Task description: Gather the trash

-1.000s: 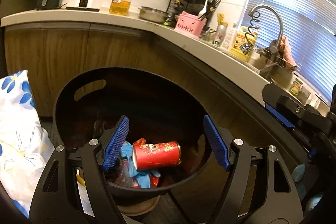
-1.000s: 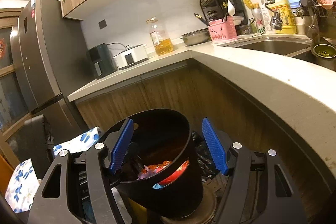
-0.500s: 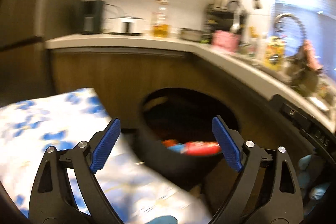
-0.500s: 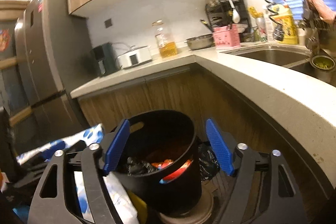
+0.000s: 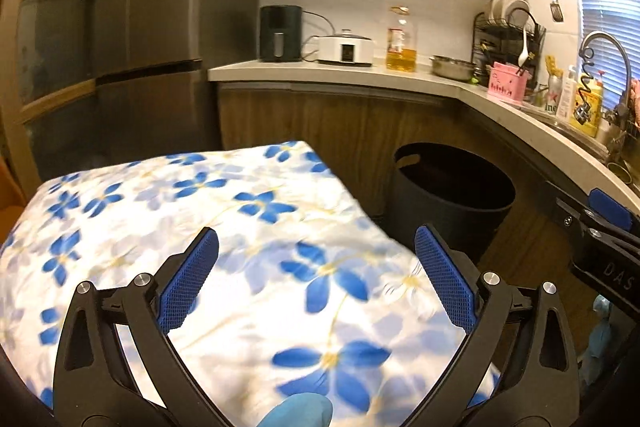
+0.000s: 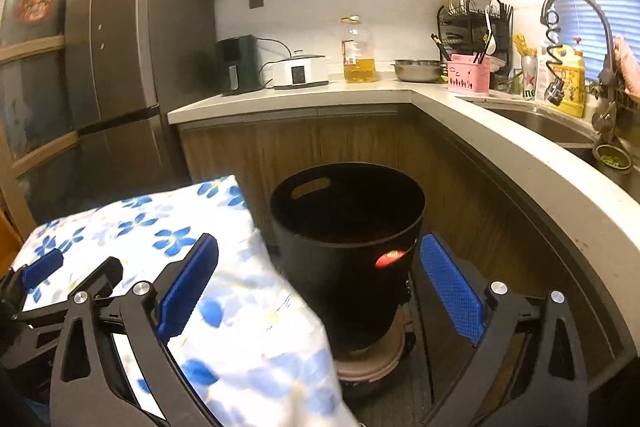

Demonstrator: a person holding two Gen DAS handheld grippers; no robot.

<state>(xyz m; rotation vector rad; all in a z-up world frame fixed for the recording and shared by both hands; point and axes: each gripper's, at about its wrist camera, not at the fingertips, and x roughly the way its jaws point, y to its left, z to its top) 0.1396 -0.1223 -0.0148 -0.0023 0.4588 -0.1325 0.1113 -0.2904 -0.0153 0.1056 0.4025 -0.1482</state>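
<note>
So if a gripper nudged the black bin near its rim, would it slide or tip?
The black bin looks tall, and perched on a smaller round base, so it probably tips. Little trash shows inside, so it's likely light. Its wall looks stiff.

From my feed the tabletop (image 6: 440, 99) runs pale and L-shaped along the wall, turning at a corner toward the sink (image 6: 548, 123). Standing directly on it, from the fridge end: a black air fryer (image 6: 238, 65), a white cooker (image 6: 298, 71), a tall bottle of yellow oil (image 6: 359, 51), a steel bowl (image 6: 418, 70), a pink utensil caddy (image 6: 469, 73), and a black dish rack (image 6: 474, 23) behind it. Near the tap I note a green can (image 6: 529, 81) and a yellow detergent bottle (image 6: 570, 83). Down on the floor (image 6: 416, 399), a black bin (image 6: 348, 243) sits on a round pinkish base (image 6: 370, 363), just beside a blue-flowered cloth surface (image 6: 160, 227).
</note>
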